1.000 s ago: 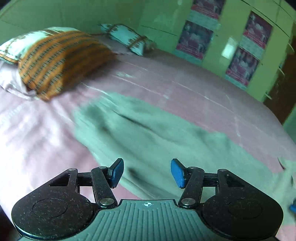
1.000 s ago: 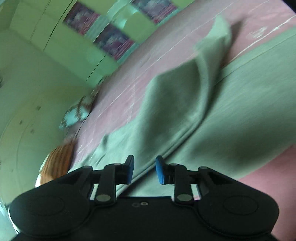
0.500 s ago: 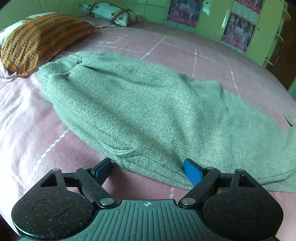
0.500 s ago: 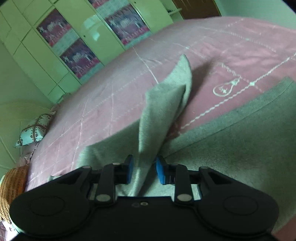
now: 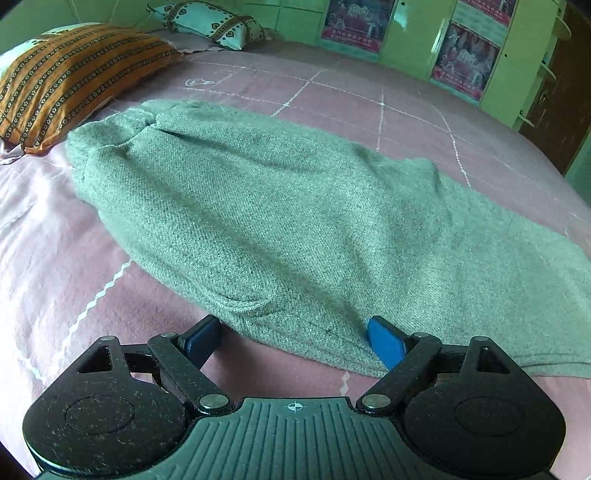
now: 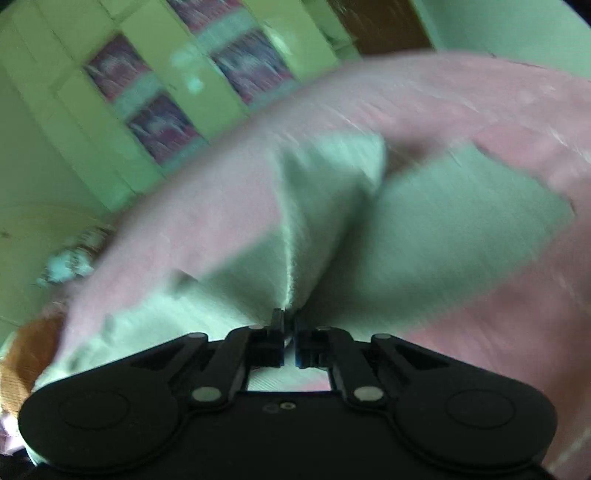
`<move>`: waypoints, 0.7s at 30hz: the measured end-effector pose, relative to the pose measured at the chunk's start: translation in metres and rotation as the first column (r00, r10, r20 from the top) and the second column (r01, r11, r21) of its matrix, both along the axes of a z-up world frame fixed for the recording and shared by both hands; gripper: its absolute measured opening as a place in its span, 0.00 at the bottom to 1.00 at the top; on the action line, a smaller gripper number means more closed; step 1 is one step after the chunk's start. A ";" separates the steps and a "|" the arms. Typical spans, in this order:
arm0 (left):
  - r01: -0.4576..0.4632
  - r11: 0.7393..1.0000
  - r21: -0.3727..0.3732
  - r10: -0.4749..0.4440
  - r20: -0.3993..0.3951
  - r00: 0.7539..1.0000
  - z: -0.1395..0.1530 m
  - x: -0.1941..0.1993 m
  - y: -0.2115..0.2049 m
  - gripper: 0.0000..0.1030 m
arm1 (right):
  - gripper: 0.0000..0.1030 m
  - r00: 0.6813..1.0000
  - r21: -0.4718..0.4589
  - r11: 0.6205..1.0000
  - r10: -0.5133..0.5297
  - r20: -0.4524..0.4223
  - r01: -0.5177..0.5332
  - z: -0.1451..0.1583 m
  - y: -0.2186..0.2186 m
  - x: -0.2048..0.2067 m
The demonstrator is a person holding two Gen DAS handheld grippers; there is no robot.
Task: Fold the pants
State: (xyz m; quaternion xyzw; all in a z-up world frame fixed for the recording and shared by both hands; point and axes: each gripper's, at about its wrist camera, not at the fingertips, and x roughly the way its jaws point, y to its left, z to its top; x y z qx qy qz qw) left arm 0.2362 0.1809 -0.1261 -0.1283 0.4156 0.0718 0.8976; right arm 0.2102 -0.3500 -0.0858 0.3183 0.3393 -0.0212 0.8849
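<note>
- My left claw (image 5: 293, 338) points down at a slant over the near edge of the pants (image 5: 280, 221); its two blue pads (image 5: 386, 341) are spread wide, one on each side of this edge, and they press on nothing.
- My right claw (image 6: 289, 325) also points down at a slant, and its fingers are pressed together on a ridge of the pants (image 6: 314, 221), so the fabric rises in a sharp crease from the tips.
- The right wrist view is blurred, so I cannot tell fine details of the cloth there.
- The pants lie on the bed (image 5: 55, 258). In the left wrist view they are spread flat in a long shape, narrow and bunched at the far left end, wider to the right.
- The fabric is grey-green, with a coarse woven or knitted texture, and it has soft shallow wrinkles.
- The bed cover is pink, smooth, with thin white stitched lines that make a grid.
- At the head of the bed there is an orange striped pillow (image 5: 70, 74), and behind it a pale blue patterned pillow (image 5: 210, 24).
- Green cupboard doors (image 5: 417, 33) with posters stand behind the bed.
</note>
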 end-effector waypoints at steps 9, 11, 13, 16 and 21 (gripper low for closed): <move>0.004 1.000 -0.001 -0.004 0.011 1.000 -0.001 -0.003 -0.001 0.84 | 0.20 0.995 -0.160 0.986 -0.025 0.098 0.041 0.035 -0.003 0.016; 0.006 1.000 -0.005 -0.006 0.012 1.000 -0.001 -0.003 -0.001 0.84 | 0.22 0.996 -0.192 0.980 -0.038 0.083 0.053 0.035 -0.006 0.032; 0.008 1.000 -0.005 -0.008 0.011 1.000 0.000 -0.003 -0.001 0.84 | 0.24 0.996 -0.192 0.979 -0.058 0.071 0.070 0.033 -0.013 0.048; 0.012 1.000 -0.007 -0.012 0.008 1.000 0.000 -0.003 0.000 0.84 | 0.06 0.994 -0.185 0.979 -0.072 0.077 0.085 0.033 -0.031 0.061; 0.013 1.000 -0.006 -0.013 0.013 1.000 -0.001 -0.003 0.000 0.84 | 0.00 0.971 -0.123 0.987 -0.076 0.226 0.106 0.070 -0.049 0.026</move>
